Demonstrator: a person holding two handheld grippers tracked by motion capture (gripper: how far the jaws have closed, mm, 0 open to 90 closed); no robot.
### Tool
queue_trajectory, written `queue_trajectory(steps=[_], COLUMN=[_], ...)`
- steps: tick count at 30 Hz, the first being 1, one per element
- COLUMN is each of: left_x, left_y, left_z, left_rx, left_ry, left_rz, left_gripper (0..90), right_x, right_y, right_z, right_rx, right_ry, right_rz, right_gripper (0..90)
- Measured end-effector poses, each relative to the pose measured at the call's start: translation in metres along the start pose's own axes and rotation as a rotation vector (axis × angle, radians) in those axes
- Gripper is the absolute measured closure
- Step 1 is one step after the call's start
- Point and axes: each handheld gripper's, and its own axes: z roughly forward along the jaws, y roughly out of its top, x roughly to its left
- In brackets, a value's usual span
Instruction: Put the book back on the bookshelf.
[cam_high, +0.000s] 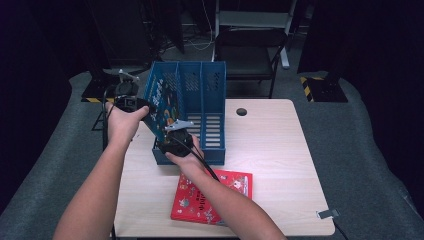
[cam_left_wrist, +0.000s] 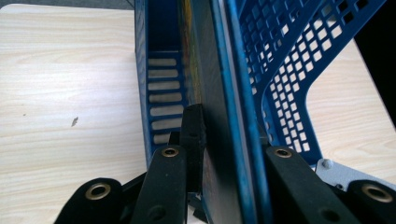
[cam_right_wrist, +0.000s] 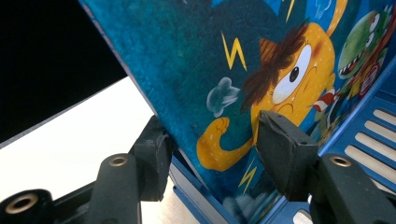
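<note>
While my left gripper (cam_high: 142, 107) and right gripper (cam_high: 176, 131) held the blue book (cam_high: 162, 107) between their fingers, it leaned half inside the file rack (cam_high: 214, 125); the red book (cam_high: 212, 196) waited on the desk (cam_high: 280, 165).

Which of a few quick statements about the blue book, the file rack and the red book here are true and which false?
1. The blue book leans tilted in the blue file rack's leftmost slot. True.
2. The red book stands in the rack. False: it lies flat on the table.
3. The left gripper is clamped on the blue book's edge. True.
4. The right gripper holds the red book. False: its jaws sit on either side of the blue book's lower corner.
</note>
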Motion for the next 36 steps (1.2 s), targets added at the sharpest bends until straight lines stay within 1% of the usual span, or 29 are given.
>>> queue_trajectory(steps=[2,4,6,8,10,12,14,15,17,20,21,22,23,24,26,27,29,30,31,32,34,35,36], left_x=[0.001,0.002,0.002,0.002,0.002,0.002,0.002,0.002,0.003,0.002,0.002,0.002,0.002,0.002,0.001,0.001,0.0,0.001,0.0,0.001,0.001,0.0,0.0], left_y=[0.0,0.001,0.001,0.002,0.003,0.003,0.003,0.003,0.004,0.003,0.003,0.003,0.003,0.002,0.001,0.0,-0.001,-0.002,-0.003,-0.003,-0.004,-0.005,-0.005], left_z=[0.0,0.0,0.001,0.001,0.001,0.001,0.0,-0.001,-0.004,-0.007,-0.008,-0.009,-0.01,-0.011,-0.013,-0.015,-0.017,-0.018,-0.018,-0.018,-0.019,-0.019,-0.02], left_rx=[0.002,0.005,-0.005,-0.001,0.002,-0.006,-0.017,-0.026,-0.032,-0.051,-0.048,-0.047,-0.05,-0.055,-0.06,-0.065,-0.059,-0.056,-0.06,-0.06,-0.063,-0.068,-0.063], left_ry=[0.003,-0.001,0.004,0.012,0.009,0.006,-0.004,-0.01,-0.026,-0.04,-0.044,-0.047,-0.049,-0.049,-0.05,-0.05,-0.053,-0.05,-0.053,-0.047,-0.046,-0.043,-0.041], left_rz=[0.011,0.009,0.012,0.011,0.014,0.006,-0.002,-0.006,-0.011,-0.022,-0.017,-0.019,-0.017,-0.013,-0.019,-0.011,-0.009,0.008,-0.013,0.008,0.0,-0.005,0.002], left_gripper=[76.5,75.9,75.6,74.9,74.9,74.7,73.3,72.7,71.7,70.9,70.7,70.6,70.6,70.5,70.4,70.6,70.8,71.1,71.4,71.4,71.8,72.1,72.1], right_x=[-0.001,-0.001,-0.001,-0.001,-0.001,-0.002,-0.002,-0.003,-0.002,-0.004,-0.004,-0.004,-0.004,-0.004,-0.004,-0.003,-0.003,-0.003,-0.003,-0.003,-0.003,-0.003,-0.003], right_y=[0.0,0.0,0.0,0.0,0.0,0.0,0.0,0.0,0.001,0.001,0.001,0.001,0.001,0.001,0.001,0.001,0.001,0.001,0.001,0.001,0.001,0.001,0.001], right_z=[0.001,0.001,0.001,0.001,0.002,0.002,0.001,0.001,0.001,0.0,0.0,-0.001,-0.001,-0.001,-0.001,-0.001,-0.001,-0.001,-0.001,-0.001,-0.001,-0.001,-0.001], right_rx=[-0.008,-0.01,-0.014,-0.016,-0.018,-0.019,-0.019,-0.021,-0.02,-0.018,-0.021,-0.015,-0.02,-0.027,-0.017,-0.015,-0.013,-0.013,-0.015,-0.015,-0.014,-0.016,-0.016], right_ry=[0.0,0.002,0.002,0.004,0.004,0.005,0.004,0.003,0.003,0.003,0.001,0.004,0.001,-0.004,-0.001,-0.003,-0.002,-0.001,-0.004,-0.004,-0.003,-0.004,-0.004], right_rz=[-0.007,-0.012,-0.004,0.003,0.002,0.002,0.007,-0.002,0.012,0.012,0.005,0.015,0.01,0.005,0.008,0.011,0.011,0.013,0.003,0.003,-0.01,-0.007,-0.007], right_gripper=[46.6,46.8,48.2,49.4,49.6,49.6,50.3,50.8,51.2,51.8,51.9,51.9,51.9,51.9,52.1,52.4,52.4,52.4,52.4,52.4,52.5,52.4,52.4])
